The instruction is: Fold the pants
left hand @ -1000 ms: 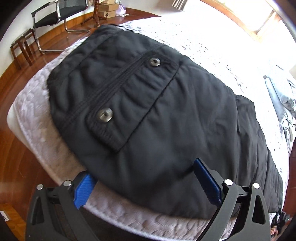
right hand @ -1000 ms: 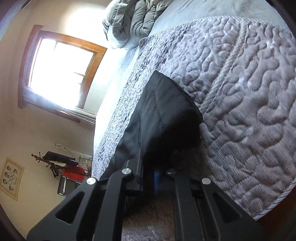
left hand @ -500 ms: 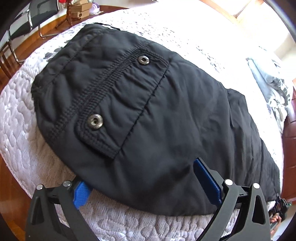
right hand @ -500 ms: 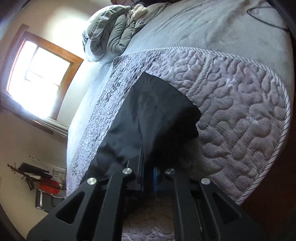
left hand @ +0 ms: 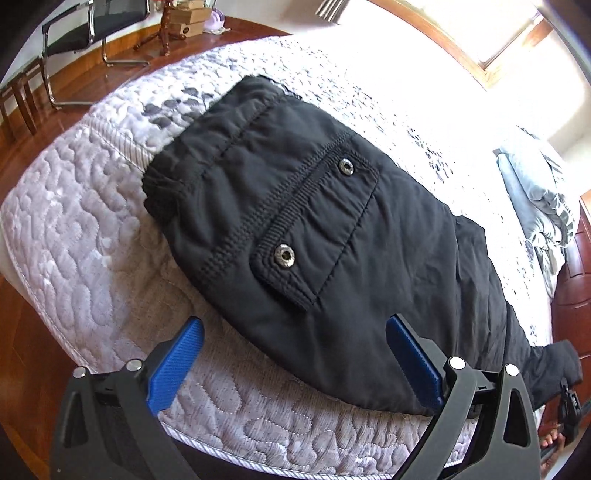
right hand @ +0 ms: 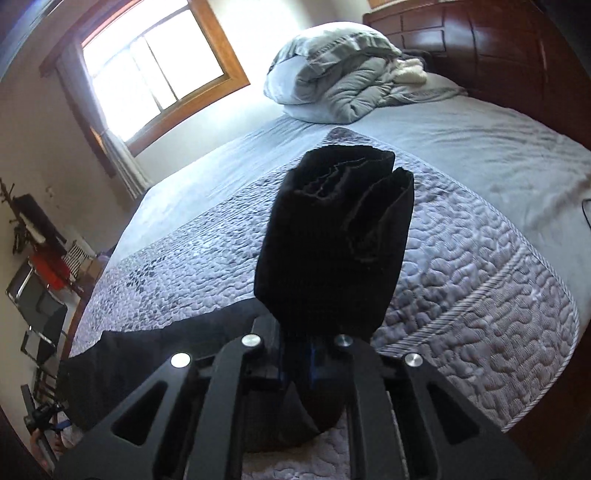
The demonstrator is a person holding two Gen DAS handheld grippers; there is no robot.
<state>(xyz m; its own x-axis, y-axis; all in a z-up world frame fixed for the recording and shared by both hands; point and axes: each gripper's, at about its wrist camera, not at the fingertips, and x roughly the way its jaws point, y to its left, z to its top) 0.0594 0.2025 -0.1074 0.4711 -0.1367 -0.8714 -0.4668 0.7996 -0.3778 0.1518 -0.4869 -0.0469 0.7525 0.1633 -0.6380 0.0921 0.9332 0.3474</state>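
Black pants (left hand: 332,236) lie on the quilted bed cover, waistband toward the far left, a snap-buttoned back pocket (left hand: 317,229) facing up, legs running to the right. My left gripper (left hand: 295,354) is open, its blue pads straddling the near edge of the seat without holding it. My right gripper (right hand: 295,354) is shut on the leg cuffs (right hand: 336,236), which stand lifted above the bed; the rest of the pants (right hand: 147,354) trail to the left.
The grey quilted cover (left hand: 74,240) ends at the bed's edge near my left gripper, with wooden floor beyond. A chair (left hand: 92,33) and boxes stand far left. A bundled duvet (right hand: 343,74) and wooden headboard (right hand: 498,44) lie at the bed's head.
My right gripper has lifted and swung the leg cuffs up off the bed. My left gripper has pulled back a little, so more quilt shows around the waistband.
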